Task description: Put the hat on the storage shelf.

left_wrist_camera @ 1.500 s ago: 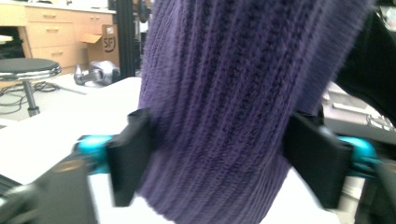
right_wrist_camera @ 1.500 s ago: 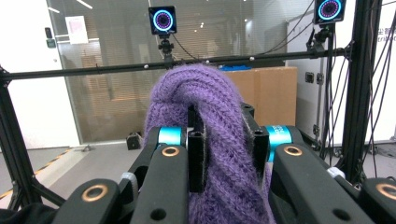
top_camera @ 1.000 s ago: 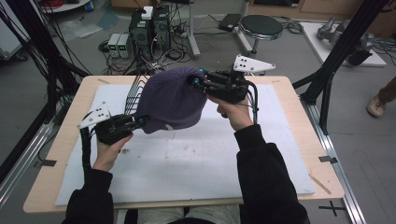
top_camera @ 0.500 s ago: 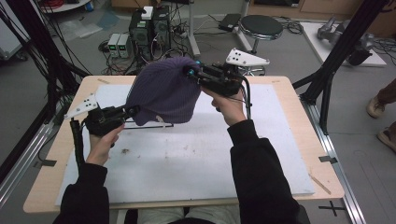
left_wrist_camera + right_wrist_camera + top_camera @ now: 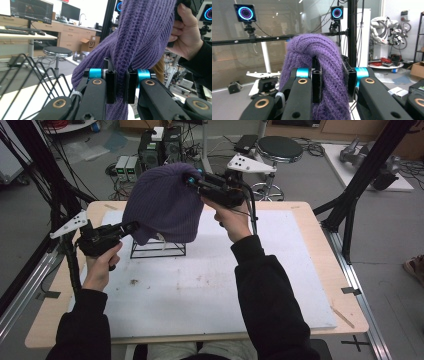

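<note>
A purple knitted beanie [image 5: 162, 210] hangs in the air above the table, stretched between both grippers. My left gripper [image 5: 134, 226] is shut on its lower left edge; in the left gripper view the beanie [image 5: 140, 45] is bunched between the two black pads [image 5: 111, 86]. My right gripper [image 5: 190, 181] is shut on the upper right part of the hat; the right gripper view has the knit [image 5: 322, 65] squeezed between its jaws. Under the hat stands a black wire rack [image 5: 159, 249] on the white mat [image 5: 210, 280], its bars [image 5: 37, 75] seen close by in the left gripper view.
The white mat covers a wooden table [image 5: 320, 245]. Black frame posts [image 5: 360, 185] rise at both sides of the table. A round stool [image 5: 280, 150] and electronic boxes [image 5: 160, 145] stand on the floor beyond the far edge.
Both hands have lifted the beanie up and away from me, off the wire rack, which now shows beneath it. Both grippers have stayed shut on the hat.
</note>
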A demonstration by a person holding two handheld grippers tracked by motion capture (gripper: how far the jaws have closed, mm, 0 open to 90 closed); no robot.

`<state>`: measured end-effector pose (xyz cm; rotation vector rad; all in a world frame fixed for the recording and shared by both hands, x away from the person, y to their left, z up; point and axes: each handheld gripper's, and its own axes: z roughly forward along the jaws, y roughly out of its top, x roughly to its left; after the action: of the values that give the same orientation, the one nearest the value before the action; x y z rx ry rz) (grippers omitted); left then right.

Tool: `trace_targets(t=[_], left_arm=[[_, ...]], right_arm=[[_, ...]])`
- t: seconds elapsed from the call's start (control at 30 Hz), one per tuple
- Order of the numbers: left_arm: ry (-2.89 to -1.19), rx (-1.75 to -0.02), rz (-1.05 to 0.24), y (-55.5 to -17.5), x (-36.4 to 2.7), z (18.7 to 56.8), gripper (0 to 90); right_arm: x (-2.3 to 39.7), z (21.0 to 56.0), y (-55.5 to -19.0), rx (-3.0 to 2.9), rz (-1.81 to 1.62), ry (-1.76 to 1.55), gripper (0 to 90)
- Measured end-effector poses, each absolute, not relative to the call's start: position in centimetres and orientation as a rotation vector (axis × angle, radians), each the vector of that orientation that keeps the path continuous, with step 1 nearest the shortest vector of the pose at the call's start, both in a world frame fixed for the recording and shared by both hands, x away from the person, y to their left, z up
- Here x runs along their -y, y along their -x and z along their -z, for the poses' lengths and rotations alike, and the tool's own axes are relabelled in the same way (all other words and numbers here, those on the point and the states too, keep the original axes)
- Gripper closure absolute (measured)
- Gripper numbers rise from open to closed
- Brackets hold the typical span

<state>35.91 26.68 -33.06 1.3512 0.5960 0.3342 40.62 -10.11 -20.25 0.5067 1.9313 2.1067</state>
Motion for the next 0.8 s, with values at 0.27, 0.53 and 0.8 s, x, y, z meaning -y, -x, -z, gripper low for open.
trace_targets(t=[0.27,0.53,0.8], left_arm=[[-1.353,-0.636,-0.37,-37.0,-27.7,32.3,83.5],[-1.354,-0.636,-0.409,-37.8,-28.3,30.7,83.4],[-1.321,-0.647,-0.431,-38.4,-28.4,29.9,83.3]], right_arm=[[8.5,19.1,-41.7,-1.948,-2.032,-0.508,75.4],[7.7,18.2,-42.3,-1.904,-2.011,-0.524,75.3],[7.5,18.0,-42.8,-1.847,-2.02,-0.565,75.2]])
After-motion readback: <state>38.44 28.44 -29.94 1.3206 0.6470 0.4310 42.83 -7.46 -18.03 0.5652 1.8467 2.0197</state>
